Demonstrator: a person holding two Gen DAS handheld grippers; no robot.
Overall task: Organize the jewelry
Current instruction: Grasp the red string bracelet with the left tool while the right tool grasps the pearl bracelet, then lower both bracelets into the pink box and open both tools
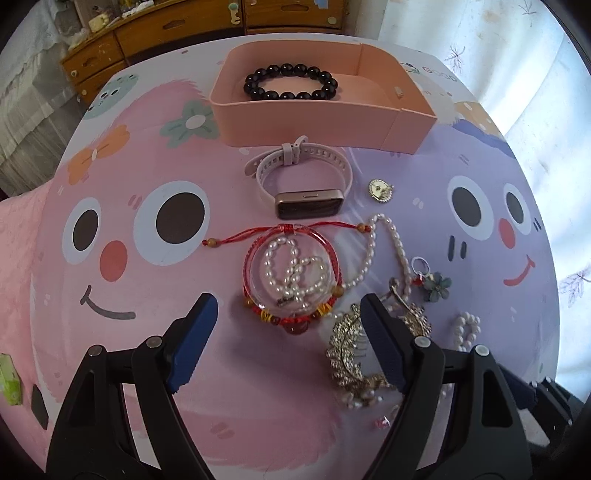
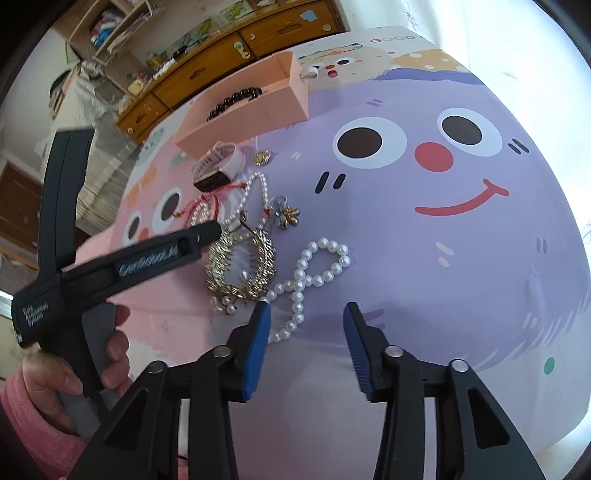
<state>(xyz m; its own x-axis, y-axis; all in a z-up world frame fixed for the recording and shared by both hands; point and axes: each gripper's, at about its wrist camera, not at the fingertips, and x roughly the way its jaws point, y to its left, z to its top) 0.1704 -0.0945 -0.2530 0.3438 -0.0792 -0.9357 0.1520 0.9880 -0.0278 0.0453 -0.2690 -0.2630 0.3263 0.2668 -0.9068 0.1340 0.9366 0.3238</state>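
Observation:
My left gripper [image 1: 288,301] hangs open just above a red cord bracelet [image 1: 332,254] that rings a coil of pearls [image 1: 291,273]; its right finger covers part of a gold leaf hair comb [image 1: 343,343]. A pale smart band [image 1: 306,181] lies beyond, in front of the pink box [image 1: 314,122], which holds a black bead bracelet [image 1: 291,83]. My right gripper [image 2: 307,306] is open over the purple mat. A twisted pearl bracelet [image 2: 317,266] lies just ahead, its lower end beside the left fingertip and not gripped. The gold comb [image 2: 240,266] sits to its left.
A round gold pendant [image 1: 380,190], a flower ring [image 1: 436,286] and a long pearl strand [image 1: 399,251] lie scattered right of the band. A hand in a pink sleeve [image 2: 48,384] holds the left tool [image 2: 166,251]. Wooden drawers [image 1: 177,29] stand behind the table.

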